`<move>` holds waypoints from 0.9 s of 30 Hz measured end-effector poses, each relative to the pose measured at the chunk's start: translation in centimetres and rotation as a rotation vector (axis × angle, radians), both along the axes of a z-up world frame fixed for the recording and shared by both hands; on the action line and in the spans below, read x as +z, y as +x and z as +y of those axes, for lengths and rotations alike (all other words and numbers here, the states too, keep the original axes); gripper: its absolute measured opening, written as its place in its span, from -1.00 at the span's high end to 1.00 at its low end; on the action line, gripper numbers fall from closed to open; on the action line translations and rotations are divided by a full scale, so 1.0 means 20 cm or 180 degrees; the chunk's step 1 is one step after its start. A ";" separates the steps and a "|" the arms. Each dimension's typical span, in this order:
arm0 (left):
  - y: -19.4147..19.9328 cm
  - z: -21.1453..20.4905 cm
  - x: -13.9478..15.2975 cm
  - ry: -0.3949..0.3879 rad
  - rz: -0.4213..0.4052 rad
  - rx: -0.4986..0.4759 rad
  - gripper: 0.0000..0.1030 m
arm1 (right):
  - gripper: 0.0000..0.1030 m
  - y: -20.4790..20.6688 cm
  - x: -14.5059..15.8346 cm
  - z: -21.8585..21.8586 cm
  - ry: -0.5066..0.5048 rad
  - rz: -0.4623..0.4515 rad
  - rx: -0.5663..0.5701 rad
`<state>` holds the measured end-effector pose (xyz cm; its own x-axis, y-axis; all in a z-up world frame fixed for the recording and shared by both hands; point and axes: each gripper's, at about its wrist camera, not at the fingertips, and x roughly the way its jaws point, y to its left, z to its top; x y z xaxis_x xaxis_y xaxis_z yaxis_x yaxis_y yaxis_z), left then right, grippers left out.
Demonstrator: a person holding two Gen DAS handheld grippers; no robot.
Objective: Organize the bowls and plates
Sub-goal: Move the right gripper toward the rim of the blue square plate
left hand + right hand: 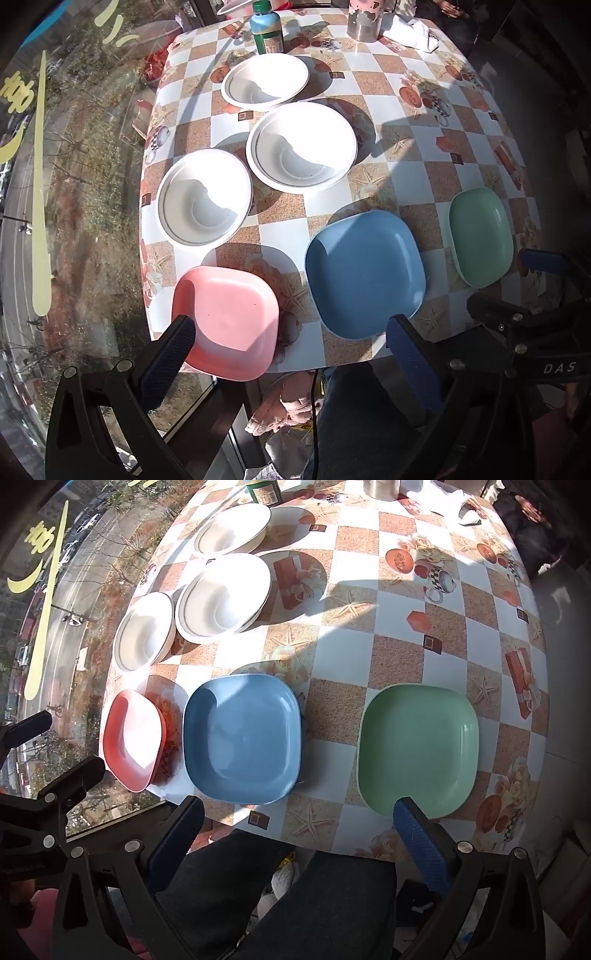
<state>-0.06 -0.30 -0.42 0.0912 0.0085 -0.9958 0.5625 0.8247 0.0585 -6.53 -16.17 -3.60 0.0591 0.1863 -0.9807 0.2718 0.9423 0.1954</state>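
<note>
Three square plates lay in a row along the near edge of the checked table (443, 635): a pink plate (229, 325) at lower left of the left wrist view, a blue plate (364, 273) at its centre right, and a green plate (482, 236) at its right. Above them, three white bowls (303, 146) ran in a diagonal line toward the upper middle; the middle bowl was just beside the nearest one, whether touching could not be told. All six pieces sat upright and empty, strong sunlight bleaching the bowls' insides.

The left gripper (291, 339) hung above the near edge with its jaws spread wide and nothing between them; its left finger covered a corner of the pink plate. The right gripper (295, 816) was likewise spread and empty, its right finger overlapping the green plate's near rim.

At the top of the left wrist view stood a green-capped bottle (266, 31), its top cut off in the other view, a metal cup (364, 22) cropped by the frame, and a crumpled white cloth (412, 31). A person's trousered legs (295, 893) filled the space below the table edge
</note>
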 end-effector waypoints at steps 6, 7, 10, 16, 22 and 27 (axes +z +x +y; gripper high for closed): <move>0.00 0.01 -0.02 -0.0035 0.0125 0.0088 -1.00 | -1.00 -0.02 -0.04 0.00 0.0203 0.0079 -0.0048; 0.00 0.02 -0.02 -0.0032 0.0133 0.0111 -1.00 | -1.00 -0.03 -0.04 -0.01 0.0247 0.0094 -0.0064; 0.01 0.02 -0.03 -0.0011 0.0179 0.0148 -1.00 | -1.00 -0.03 -0.04 -0.01 0.0251 0.0123 -0.0103; 0.01 0.02 -0.04 0.0007 0.0093 0.0166 -1.00 | -1.00 -0.04 -0.07 -0.01 0.0251 0.0111 -0.0111; 0.01 0.00 -0.05 0.0021 0.0085 0.0143 -1.00 | -1.00 -0.05 -0.07 -0.03 0.0371 0.0101 -0.0159; 0.01 0.00 -0.05 0.0018 0.0080 0.0139 -1.00 | -1.00 -0.07 -0.09 -0.06 0.0484 0.0123 -0.0269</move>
